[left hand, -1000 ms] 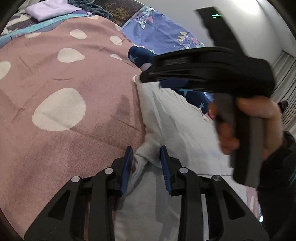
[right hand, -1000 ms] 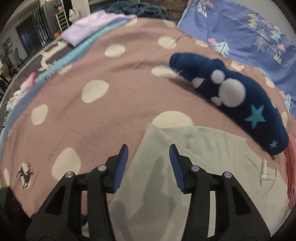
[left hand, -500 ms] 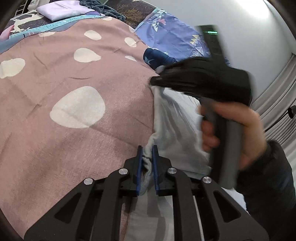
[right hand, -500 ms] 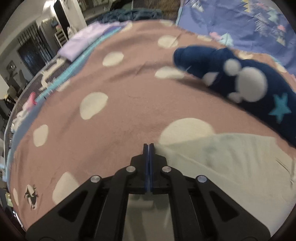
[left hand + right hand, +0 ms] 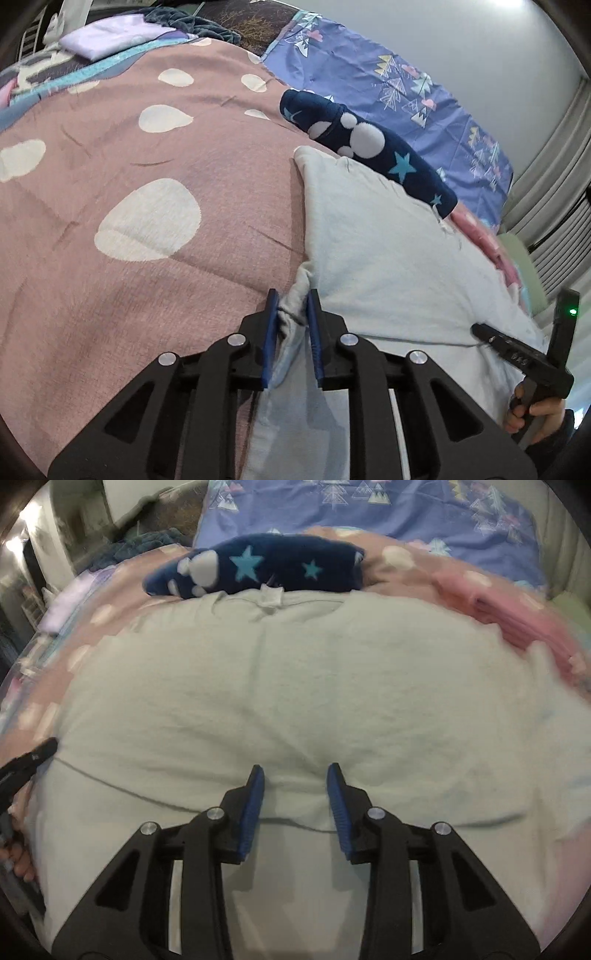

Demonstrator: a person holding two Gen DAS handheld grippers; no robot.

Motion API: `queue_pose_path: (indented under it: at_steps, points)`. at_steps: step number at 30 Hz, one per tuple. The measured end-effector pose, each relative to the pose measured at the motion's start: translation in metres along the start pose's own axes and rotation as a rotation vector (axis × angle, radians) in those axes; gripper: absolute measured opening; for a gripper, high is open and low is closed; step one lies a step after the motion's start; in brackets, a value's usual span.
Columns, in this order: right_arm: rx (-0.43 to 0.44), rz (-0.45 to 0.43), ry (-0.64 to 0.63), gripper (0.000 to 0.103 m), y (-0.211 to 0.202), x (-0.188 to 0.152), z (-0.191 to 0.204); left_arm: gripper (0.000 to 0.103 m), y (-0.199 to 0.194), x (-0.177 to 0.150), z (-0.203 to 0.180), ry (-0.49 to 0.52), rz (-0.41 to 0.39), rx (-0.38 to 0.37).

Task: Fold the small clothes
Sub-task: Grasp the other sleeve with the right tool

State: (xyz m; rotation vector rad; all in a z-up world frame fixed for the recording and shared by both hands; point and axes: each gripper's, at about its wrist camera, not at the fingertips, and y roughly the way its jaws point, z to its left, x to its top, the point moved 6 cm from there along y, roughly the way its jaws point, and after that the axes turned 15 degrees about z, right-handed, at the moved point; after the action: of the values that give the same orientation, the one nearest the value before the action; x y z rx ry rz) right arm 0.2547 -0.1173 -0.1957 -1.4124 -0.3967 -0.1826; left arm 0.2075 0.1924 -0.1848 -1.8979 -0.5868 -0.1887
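Half a second ago the right claw was pinched together at the far left corner of the pale garment, right at the edge of the dotted pink blanket. Now it has swung across to the near middle of that garment, and its jaws have just been opening: they stand apart over a low ridge of the cloth, which lies between them without being pinched. In the left wrist view that same claw has gone from filling the upper right to a small shape at the lower right, with the hand under it.

The left claw has hardly shifted. Its jaws have eased a little wider than half a second ago, yet they are still clamped on a bunched fold at the garment's left edge.

The garment lies spread flat on the bed, on the blanket, its neck label at the far edge, touching the navy fleece piece with stars and white dots.

Counted: 2 claws, 1 pale garment, 1 navy piece, 1 folded lilac cloth far off at the blanket's upper left, and 1 blue patterned sheet behind.
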Motion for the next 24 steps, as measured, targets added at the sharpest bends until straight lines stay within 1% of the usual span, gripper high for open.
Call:
queue_pose_path:
  at_steps: [2, 4, 5, 6, 7, 8, 9, 10, 11, 12, 14, 15, 16, 17, 19, 20, 22, 23, 24]
  points:
    - [-0.028, -0.009, -0.045, 0.038, 0.001, 0.000, 0.004, 0.018, 0.000, -0.001, -0.004, 0.021, -0.002, 0.048]
    - [-0.055, -0.018, -0.029, 0.039, 0.003, 0.000, 0.006, 0.019, -0.001, 0.001, -0.008, 0.037, -0.003, 0.088]
    - [-0.066, -0.024, -0.017, 0.040, 0.004, 0.001, 0.008, 0.024, -0.005, 0.003, -0.010, 0.044, -0.007, 0.142]
    - [-0.064, -0.029, -0.007, 0.040, 0.004, 0.001, 0.007, 0.026, -0.010, 0.003, -0.012, 0.046, -0.021, 0.188]
    - [-0.056, -0.031, -0.004, 0.040, 0.003, 0.000, 0.007, 0.026, -0.018, 0.005, -0.016, 0.051, -0.047, 0.233]
    - [-0.036, -0.031, 0.000, 0.040, 0.003, 0.001, 0.003, 0.027, -0.031, 0.009, -0.027, 0.070, -0.088, 0.242]
    - [-0.012, -0.032, 0.005, 0.040, 0.002, 0.001, 0.002, 0.028, -0.039, 0.012, -0.037, 0.086, -0.107, 0.231]
    - [0.003, -0.035, 0.005, 0.036, -0.002, -0.002, 0.001, 0.029, -0.046, 0.014, -0.051, 0.112, -0.128, 0.223]
    - [0.009, -0.049, 0.008, 0.030, -0.010, -0.004, -0.002, 0.031, -0.052, 0.015, -0.070, 0.160, -0.149, 0.224]
    - [-0.007, -0.063, 0.012, 0.030, -0.022, -0.009, -0.008, 0.035, -0.055, 0.015, -0.088, 0.209, -0.161, 0.229]
    - [-0.056, -0.127, 0.013, 0.031, -0.046, -0.016, -0.023, 0.042, -0.049, 0.011, -0.125, 0.306, -0.167, 0.224]
    - [-0.084, -0.162, 0.009, 0.033, -0.059, -0.020, -0.035, 0.043, -0.041, 0.009, -0.139, 0.340, -0.153, 0.209]
    - [-0.135, -0.199, 0.014, 0.036, -0.076, -0.025, -0.055, 0.043, -0.029, 0.004, -0.155, 0.375, -0.124, 0.184]
    - [-0.174, -0.217, 0.025, 0.039, -0.085, -0.028, -0.071, 0.043, -0.020, 0.002, -0.163, 0.389, -0.105, 0.170]
    - [-0.285, -0.247, 0.068, 0.040, -0.105, -0.037, -0.119, 0.043, 0.011, -0.008, -0.179, 0.405, -0.042, 0.139]
    - [-0.368, -0.251, 0.109, 0.040, -0.114, -0.045, -0.154, 0.043, 0.023, -0.012, -0.182, 0.409, -0.017, 0.133]
    - [-0.530, -0.239, 0.201, 0.040, -0.129, -0.064, -0.223, 0.043, 0.056, -0.023, -0.184, 0.427, 0.055, 0.150]
    - [-0.578, -0.230, 0.231, 0.040, -0.132, -0.072, -0.246, 0.044, 0.068, -0.029, -0.184, 0.439, 0.081, 0.176]
    - [-0.632, -0.217, 0.260, 0.040, -0.137, -0.084, -0.272, 0.045, 0.071, -0.029, -0.183, 0.445, 0.081, 0.188]
